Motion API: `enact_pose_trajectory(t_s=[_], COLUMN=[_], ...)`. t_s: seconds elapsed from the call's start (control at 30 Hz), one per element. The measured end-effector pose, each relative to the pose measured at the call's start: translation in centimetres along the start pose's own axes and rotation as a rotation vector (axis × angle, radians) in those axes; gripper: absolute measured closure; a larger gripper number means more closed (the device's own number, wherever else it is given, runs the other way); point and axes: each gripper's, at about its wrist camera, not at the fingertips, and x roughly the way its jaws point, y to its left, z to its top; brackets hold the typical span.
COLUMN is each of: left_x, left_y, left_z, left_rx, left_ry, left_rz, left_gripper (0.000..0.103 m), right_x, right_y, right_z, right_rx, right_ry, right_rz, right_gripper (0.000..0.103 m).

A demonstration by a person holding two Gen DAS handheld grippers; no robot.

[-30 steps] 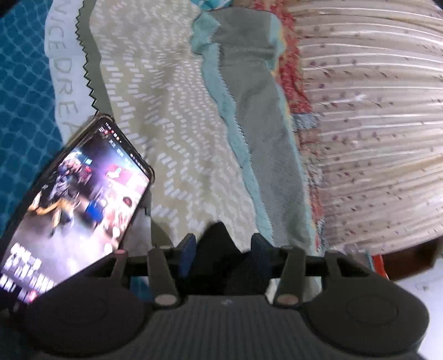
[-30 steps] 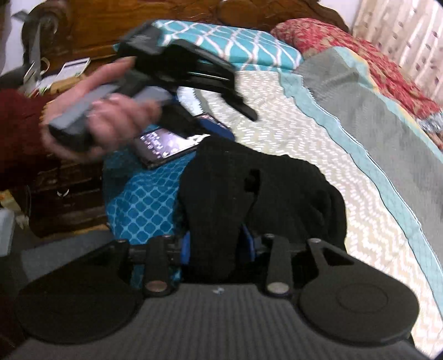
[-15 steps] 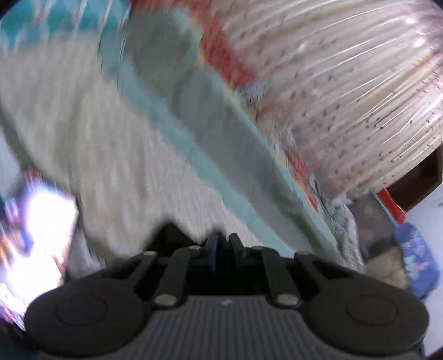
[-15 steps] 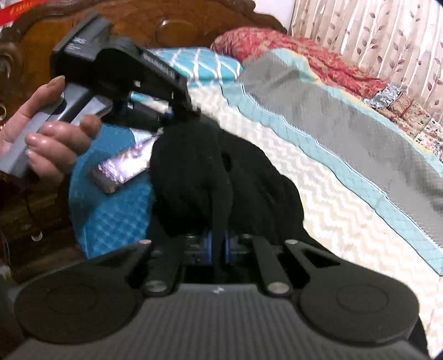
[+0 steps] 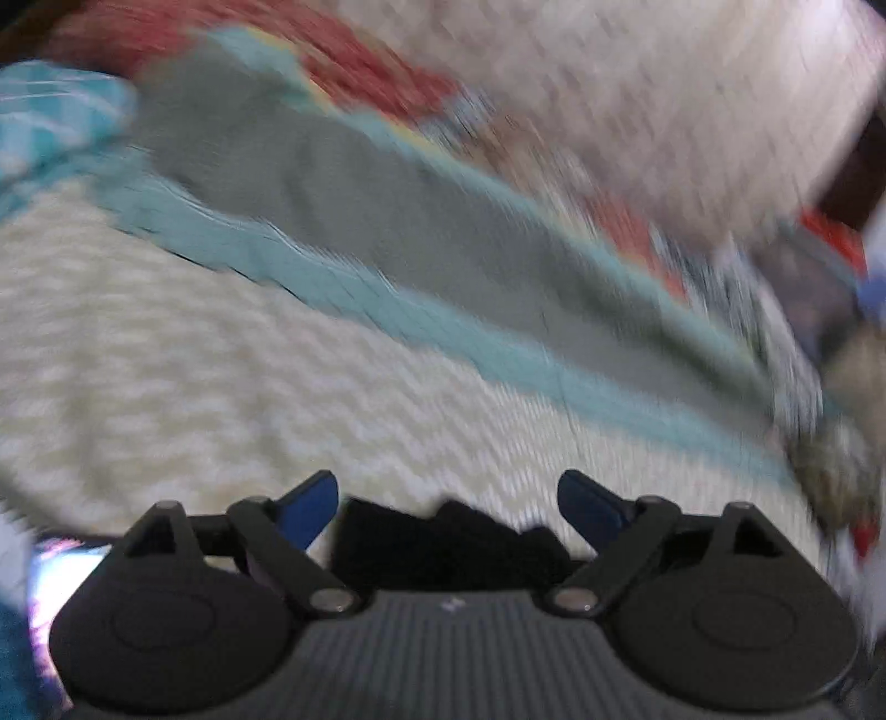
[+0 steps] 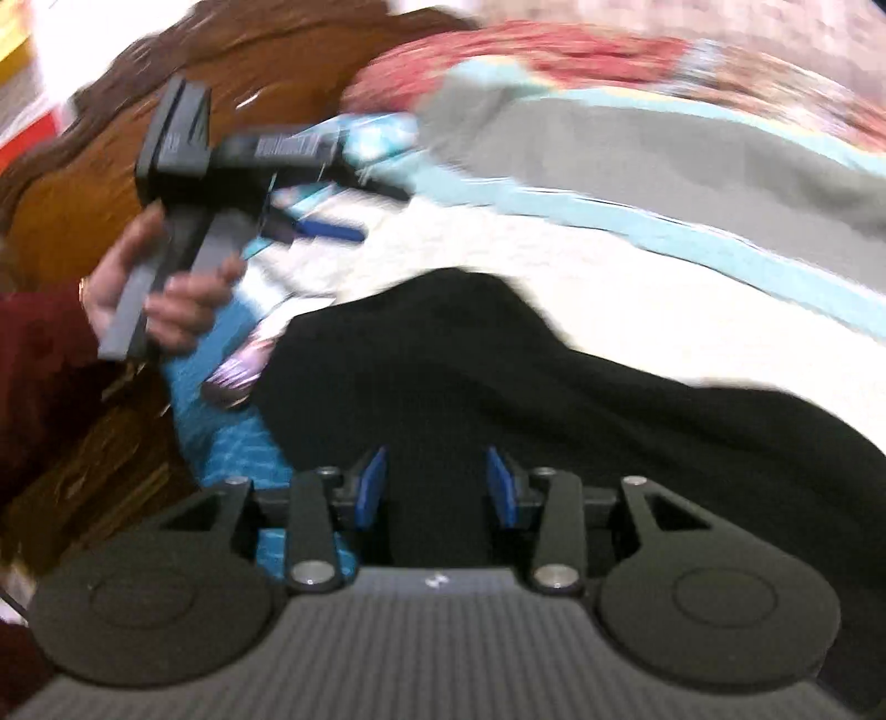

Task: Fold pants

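The black pants (image 6: 498,387) lie spread on the cream chevron bedspread (image 6: 637,288), running from the front middle out to the right in the right wrist view. My right gripper (image 6: 437,487) is open, its blue pads apart just above the pants' near edge. My left gripper (image 5: 448,498) is open too, with a small piece of the black pants (image 5: 443,537) showing low between its fingers. The left gripper also shows in the right wrist view (image 6: 326,227), held in a hand above the bed's left side. Both views are blurred by motion.
A lit phone (image 6: 238,371) lies on a teal patterned cloth (image 6: 232,443) at the bed's left edge. A grey and teal blanket (image 5: 387,210) and a red one (image 6: 526,50) cover the far side. A wooden headboard (image 6: 111,166) stands behind; curtains (image 5: 637,83) hang beyond.
Both grippers were shut on the pants half a second ago and have now opened. The pants have dropped from a lifted bunch to lie flatter on the bed.
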Motion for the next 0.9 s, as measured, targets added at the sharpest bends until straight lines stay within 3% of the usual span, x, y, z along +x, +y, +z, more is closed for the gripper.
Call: enact_pose_trajectory(t_s=[0.03,0.1,0.17,0.2,0.33,0.37,0.43,0.47,0.53,0.57,0.6,0.63,0.77,0.9], left_x=[1.5,4.6,5.4,4.8,-0.1,0.2,2.6,3.8,3.9,3.2,2.2,1.0,-4.6,-7.5], left_y=[-0.5,-1.1,-1.3,-1.2,-0.5,0.2,1.5,1.7,1.0,0.5,0.0,-0.6,-1.6,-3.6], left_z=[-0.1,-0.6,-1.3,-1.2,-0.3,-0.4,-0.8,-1.1,-1.4,-1.1,-0.8,-0.4,-0.2,-1.7], left_rx=[0.026,0.069,0.067,0.031,-0.066,-0.105,-0.152,-0.161,-0.129,-0.123,-0.122,-0.119,-0.126,-0.116], left_ry=[0.055,0.162,0.182,0.154,-0.129,-0.135,-0.061,-0.022,-0.021,-0.031,-0.045,-0.077,-0.197,-0.218], left_rz=[-0.001,0.003,0.001,-0.004,0.115,0.160,0.229,0.248,0.277,0.271,0.267,0.267,0.213,0.066], left_gripper=[0.016,0.058,0.083,0.084,0.086,0.088,0.087,0.085,0.081,0.072,0.051,0.045,0.044,0.047], right_x=[-0.7,-1.7,-2.5,-2.8,-3.1,-2.9,-1.8,-1.2,-1.2,-1.6,-2.2,-2.8,-4.6,-3.8], right_y=[-1.1,-2.8,-4.0,-4.5,-5.9,-6.4,-7.4,-7.7,-7.3,-7.0,-6.5,-6.7,-5.7,-3.5], right_z=[-0.6,-2.1,-3.8,-4.5,-5.2,-5.2,-5.6,-5.8,-5.5,-5.2,-5.1,-5.2,-4.7,-3.3], right_rx=[0.044,0.132,0.211,0.244,0.300,0.320,0.355,0.359,0.343,0.330,0.310,0.300,0.262,0.191], right_ry=[-0.003,-0.002,0.003,0.007,-0.009,-0.014,0.006,0.018,0.006,0.002,-0.014,-0.027,-0.094,-0.104], right_rz=[-0.028,-0.082,-0.119,-0.138,-0.198,-0.205,-0.233,-0.243,-0.254,-0.254,-0.248,-0.246,-0.187,-0.056], right_gripper=[0.060,0.060,0.060,0.060,0.060,0.060,0.060,0.060,0.060,0.059,0.059,0.058,0.058,0.058])
